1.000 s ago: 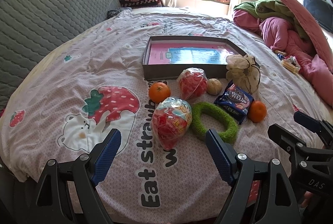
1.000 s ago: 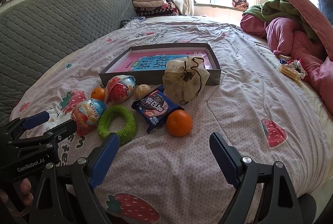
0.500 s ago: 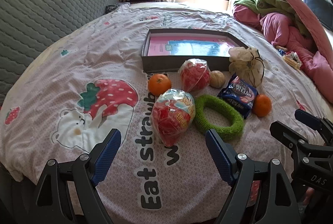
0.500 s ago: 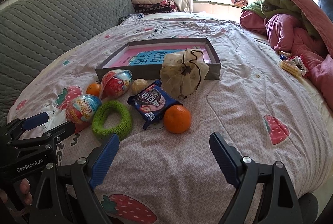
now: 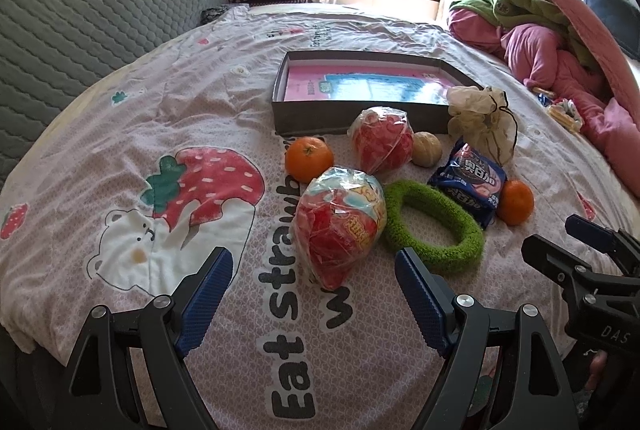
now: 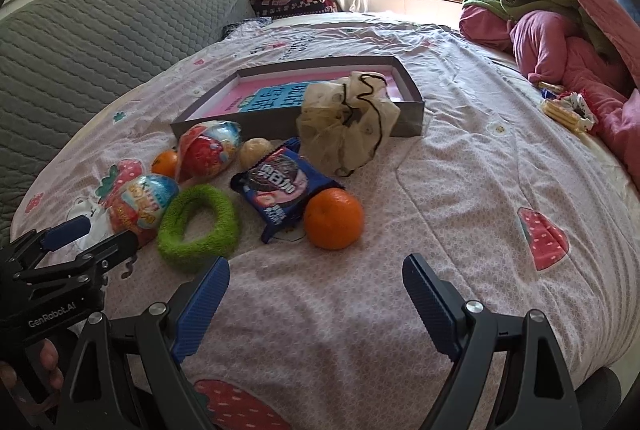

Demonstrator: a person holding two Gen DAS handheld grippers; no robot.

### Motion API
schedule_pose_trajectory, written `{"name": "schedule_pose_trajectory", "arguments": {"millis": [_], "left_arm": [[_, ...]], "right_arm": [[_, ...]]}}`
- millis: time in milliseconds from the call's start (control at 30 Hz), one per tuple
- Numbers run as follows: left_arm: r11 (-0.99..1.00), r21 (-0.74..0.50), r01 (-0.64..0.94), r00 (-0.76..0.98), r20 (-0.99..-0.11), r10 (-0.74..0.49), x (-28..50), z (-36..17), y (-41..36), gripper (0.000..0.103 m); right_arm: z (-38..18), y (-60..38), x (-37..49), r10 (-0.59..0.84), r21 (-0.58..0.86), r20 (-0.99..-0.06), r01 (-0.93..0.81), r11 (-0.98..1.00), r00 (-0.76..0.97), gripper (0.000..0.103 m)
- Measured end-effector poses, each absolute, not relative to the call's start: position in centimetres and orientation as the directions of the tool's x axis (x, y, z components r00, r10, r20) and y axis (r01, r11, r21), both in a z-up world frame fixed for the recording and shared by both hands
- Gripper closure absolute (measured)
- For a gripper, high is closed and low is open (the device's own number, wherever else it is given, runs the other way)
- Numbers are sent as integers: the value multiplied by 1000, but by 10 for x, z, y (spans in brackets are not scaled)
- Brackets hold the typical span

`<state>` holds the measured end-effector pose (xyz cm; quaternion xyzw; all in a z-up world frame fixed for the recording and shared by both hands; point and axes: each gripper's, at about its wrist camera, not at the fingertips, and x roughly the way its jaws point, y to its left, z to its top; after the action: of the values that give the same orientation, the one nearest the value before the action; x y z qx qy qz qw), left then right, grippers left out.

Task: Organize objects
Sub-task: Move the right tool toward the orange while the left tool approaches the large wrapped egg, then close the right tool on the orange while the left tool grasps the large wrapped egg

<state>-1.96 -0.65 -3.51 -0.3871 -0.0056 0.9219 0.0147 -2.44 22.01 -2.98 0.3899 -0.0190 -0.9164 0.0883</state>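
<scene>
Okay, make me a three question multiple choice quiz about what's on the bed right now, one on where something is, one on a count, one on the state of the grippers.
1. Where does the green ring lie?
A. inside the box
B. on the bedspread beside the nearer toy egg
C. on the pink blankets

2. How many oranges are on the bed?
A. one
B. two
C. four

3. How do the two grippers stand?
A. both open, holding nothing
B. left shut on an orange
C. right shut on the cookie packet

Answers: B, the ring lies outside the box; B, left orange and right orange; A, left gripper and right gripper are spread wide.
</scene>
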Motion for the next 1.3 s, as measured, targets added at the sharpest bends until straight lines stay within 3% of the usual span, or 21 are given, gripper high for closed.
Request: {"name": "schedule_pose_trajectory", "arguments": {"millis": [267, 400, 1000, 1300], "left_arm": [[-999, -45, -29, -707, -705, 52, -26, -38, -10, 19], [-998, -46, -33, -698, -713, 56, -32, -43, -9, 19], [-995, -97, -35, -689, -719, 94, -57, -53, -15, 19], [-996, -87, -35, -694, -715, 86, -67, -56, -13, 19]], "right_arm": [[-35, 224, -34, -142, 67, -711, 135, -989, -689, 15], [-38, 228, -40, -126, 56, -711, 123, -991, -691, 21], [-50, 226, -60, -141, 56, -725, 146, -988, -674, 28], [-55, 220, -67, -129, 25, -725, 162, -986, -676, 43]]}}
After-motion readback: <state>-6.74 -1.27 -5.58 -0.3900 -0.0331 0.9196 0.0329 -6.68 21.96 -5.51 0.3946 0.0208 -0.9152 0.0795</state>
